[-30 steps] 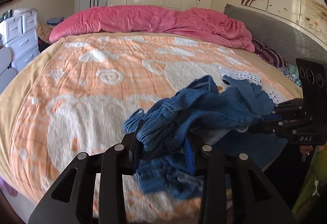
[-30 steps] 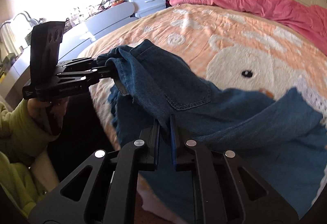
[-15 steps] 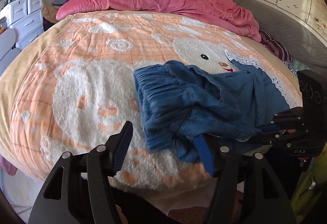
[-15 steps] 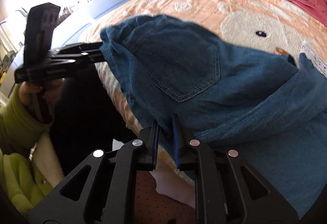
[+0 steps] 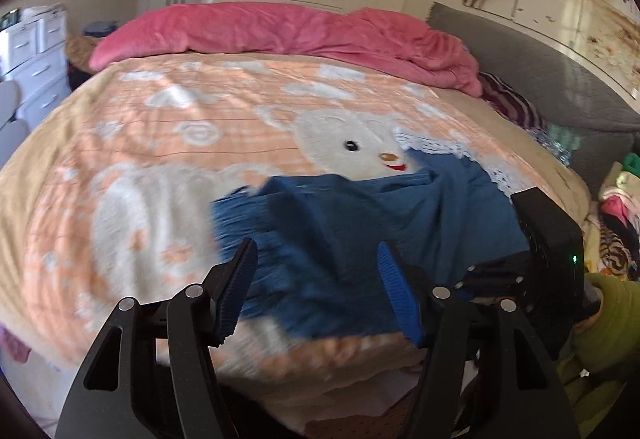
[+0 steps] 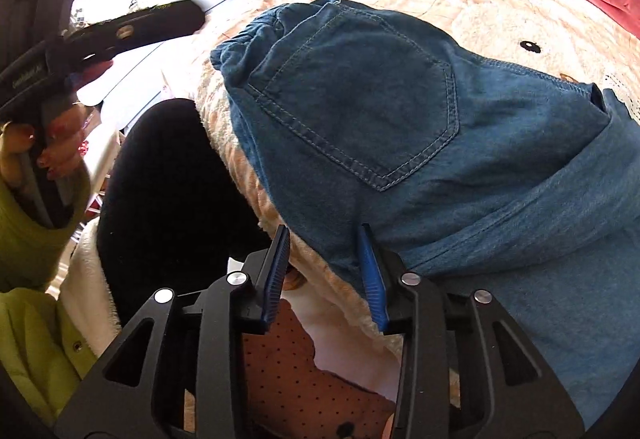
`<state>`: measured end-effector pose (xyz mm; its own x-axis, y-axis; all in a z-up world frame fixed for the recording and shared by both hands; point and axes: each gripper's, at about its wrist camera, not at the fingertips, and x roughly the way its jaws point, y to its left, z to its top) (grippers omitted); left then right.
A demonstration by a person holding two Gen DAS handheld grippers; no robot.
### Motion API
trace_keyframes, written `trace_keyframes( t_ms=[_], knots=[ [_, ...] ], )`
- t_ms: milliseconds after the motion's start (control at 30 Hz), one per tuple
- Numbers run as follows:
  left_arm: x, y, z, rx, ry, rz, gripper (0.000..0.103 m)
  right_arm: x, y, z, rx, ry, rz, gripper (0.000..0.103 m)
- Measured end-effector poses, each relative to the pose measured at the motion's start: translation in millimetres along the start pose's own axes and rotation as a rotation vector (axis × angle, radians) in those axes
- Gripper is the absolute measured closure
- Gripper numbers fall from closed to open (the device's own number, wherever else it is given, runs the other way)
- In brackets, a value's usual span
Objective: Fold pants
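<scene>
The blue denim pants [image 6: 400, 111] lie on the orange bear blanket [image 5: 160, 143] near the bed's front edge, back pocket facing up and waistband to the left. My right gripper [image 6: 323, 229] is at the pants' near edge. Its jaws are opening, and the denim hem lies loosely between the blue pads without being pinched. In the left wrist view the pants [image 5: 360, 223] are blurred. My left gripper [image 5: 316, 245] hovers open in front of them, holding nothing. From the right wrist view the left gripper [image 6: 188, 15] sits off to the left of the waistband, clear of the cloth.
A pink duvet [image 5: 280, 31] is bunched along the far side of the bed. A grey headboard [image 5: 540, 87] and a clothes pile [image 5: 616, 215] are on the right, with white drawers [image 5: 36, 51] on the left. The person's black-clad leg [image 6: 168, 191] presses against the bed's front edge.
The pants went from hanging bunched between both grippers to lying spread on the blanket. The left gripper let go and drew back. The right gripper's jaws parted from the hem.
</scene>
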<state>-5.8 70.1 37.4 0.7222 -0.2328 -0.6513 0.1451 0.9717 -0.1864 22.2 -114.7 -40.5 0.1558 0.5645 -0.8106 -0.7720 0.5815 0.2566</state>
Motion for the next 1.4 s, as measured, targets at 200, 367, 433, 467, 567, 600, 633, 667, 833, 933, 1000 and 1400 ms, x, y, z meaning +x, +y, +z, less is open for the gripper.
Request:
trace_keyframes(
  t_ms=[200, 367, 433, 467, 567, 600, 633, 667, 833, 933, 1000, 1400],
  knots=[
    [43.1, -20.9, -18.8, 0.049, 0.13, -0.011, 0.042, -23.9, -8.3, -4.5, 0.053, -0.031, 0.011, 0.074],
    [57.0, -9.4, -42.1, 0.033, 0.197, 0.012, 0.042, -52.9, -20.1, -1.0, 0.101, -0.127, -0.058, 0.068],
    [59.1, -11.0, -42.2, 0.049, 0.197, 0.024, 0.042, -59.2, -26.9, 6.6, 0.114, -0.157, -0.087, 0.066],
    [59.9, -10.8, -42.6, 0.051, 0.198, 0.026, 0.042, -59.9, -28.2, 11.8, 0.114, -0.166, -0.097, 0.064],
    [63.3, -10.6, -43.3, 0.052, 0.201, 0.027, 0.042, -52.1, -31.5, 25.8, 0.104, -0.154, -0.113, 0.063],
    [63.5, -10.3, -43.5, 0.051, 0.201, 0.025, 0.042, -47.4, -34.6, 30.7, 0.103, -0.14, -0.126, 0.063],
    [63.0, -9.9, -44.3, 0.05, 0.2, 0.024, 0.042, -41.9, -38.2, 34.9, 0.105, -0.124, -0.142, 0.063],
    [62.8, -9.9, -44.3, 0.048, 0.199, 0.024, 0.042, -34.0, -43.2, 41.3, 0.111, -0.1, -0.162, 0.063],
    [61.2, -15.3, -46.1, 0.064, 0.193, 0.032, 0.041, -5.6, -52.8, 25.7, 0.118, -0.039, -0.251, 0.063],
    [60.9, -17.2, -45.4, 0.065, 0.191, 0.028, 0.037, -14.9, -52.3, 23.2, 0.128, -0.065, -0.23, 0.062],
    [54.5, -19.4, -42.9, 0.067, 0.171, 0.026, 0.037, -28.1, -55.1, 18.4, 0.163, -0.104, -0.181, 0.062],
    [8.8, -58.0, -10.1, 0.1, 0.031, -0.129, 0.027, -110.7, -103.5, 0.0, 0.378, -0.304, -0.239, 0.048]
  ],
)
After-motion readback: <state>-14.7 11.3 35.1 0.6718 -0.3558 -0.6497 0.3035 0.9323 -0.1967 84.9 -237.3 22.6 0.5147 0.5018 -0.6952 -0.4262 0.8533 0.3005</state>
